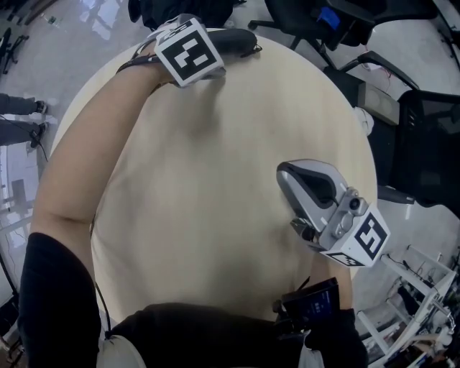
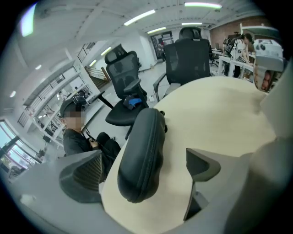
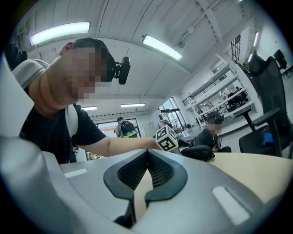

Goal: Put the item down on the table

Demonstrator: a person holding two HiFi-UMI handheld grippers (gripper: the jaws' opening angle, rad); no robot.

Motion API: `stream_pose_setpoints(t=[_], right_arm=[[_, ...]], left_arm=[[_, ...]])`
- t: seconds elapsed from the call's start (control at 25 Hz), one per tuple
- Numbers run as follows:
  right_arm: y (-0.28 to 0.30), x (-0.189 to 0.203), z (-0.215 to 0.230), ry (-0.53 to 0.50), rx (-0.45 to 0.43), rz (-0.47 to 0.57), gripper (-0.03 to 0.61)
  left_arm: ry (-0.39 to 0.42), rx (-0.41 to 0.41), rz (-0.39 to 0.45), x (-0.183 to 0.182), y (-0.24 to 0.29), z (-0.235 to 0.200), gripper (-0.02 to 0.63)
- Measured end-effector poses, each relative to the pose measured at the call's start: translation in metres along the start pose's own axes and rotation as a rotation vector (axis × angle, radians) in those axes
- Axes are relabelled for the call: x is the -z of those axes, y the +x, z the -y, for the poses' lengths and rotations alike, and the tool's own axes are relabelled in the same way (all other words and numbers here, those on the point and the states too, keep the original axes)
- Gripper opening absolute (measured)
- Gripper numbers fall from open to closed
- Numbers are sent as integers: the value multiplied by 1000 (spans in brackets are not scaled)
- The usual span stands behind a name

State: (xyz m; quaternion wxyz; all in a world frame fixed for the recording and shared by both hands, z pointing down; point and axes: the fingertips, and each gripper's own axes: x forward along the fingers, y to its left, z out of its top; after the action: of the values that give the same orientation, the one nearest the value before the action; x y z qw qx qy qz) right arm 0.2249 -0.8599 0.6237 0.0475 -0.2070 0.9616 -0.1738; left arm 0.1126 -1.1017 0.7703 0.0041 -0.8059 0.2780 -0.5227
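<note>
A black zipped case (image 1: 237,42) lies flat on the round beige table (image 1: 215,180), at its far edge. My left gripper (image 2: 143,153) reaches over there and stands open. The case (image 2: 146,132) lies lengthwise between the jaws, with a gap to each pad. In the head view the left gripper's marker cube (image 1: 188,50) covers its jaws. My right gripper (image 1: 284,171) hovers over the table's near right part, shut with nothing in it. In the right gripper view its tips (image 3: 147,155) meet, and the case (image 3: 198,152) shows far off.
Black office chairs (image 1: 424,144) (image 1: 338,21) stand close behind the table's far and right sides. A seated person (image 2: 73,132) is just past the far edge. A dark phone-like device (image 1: 313,302) sits at the holder's waist.
</note>
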Motion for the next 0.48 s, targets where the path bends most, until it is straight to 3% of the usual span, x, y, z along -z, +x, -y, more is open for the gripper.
stream_pose_setpoints(t=[0.2,0.36,0.48], right_arm=[[-8,-5,-1,18,22,16,14],[-21,-9,-11,54,70,7,14],[-30,-19,-23,62,109,-13,14]], left_arm=[[-117,-86,294,-7,-72,9,552],[-256,-65,495,21,-151,46,551],[-412,-33,601,55,-214,75,546]])
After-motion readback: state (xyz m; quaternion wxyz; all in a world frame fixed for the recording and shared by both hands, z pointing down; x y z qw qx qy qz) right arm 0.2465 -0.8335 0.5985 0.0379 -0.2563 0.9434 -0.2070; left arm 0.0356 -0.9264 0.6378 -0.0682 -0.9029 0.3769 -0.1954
